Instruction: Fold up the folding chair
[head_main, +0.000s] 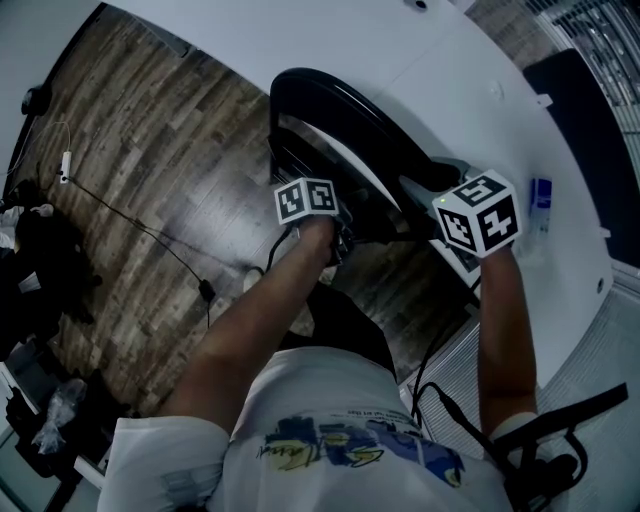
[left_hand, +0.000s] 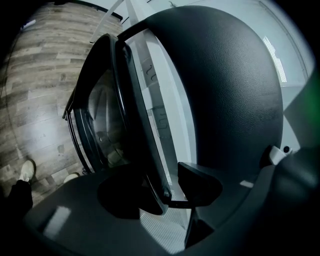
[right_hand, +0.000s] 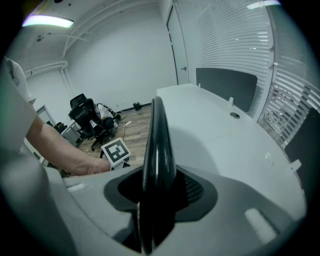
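Loosely straddling the rim of the black chair (head_main: 335, 115), jaws apart, with left hand-held gripper (left_hand: 172, 192) and right hand-held gripper (right_hand: 157, 195); unclamped, could let it topple against the worktop (head_main: 480, 100).

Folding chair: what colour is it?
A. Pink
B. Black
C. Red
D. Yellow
B: the folding chair is black and shows dark against the white table beside it.
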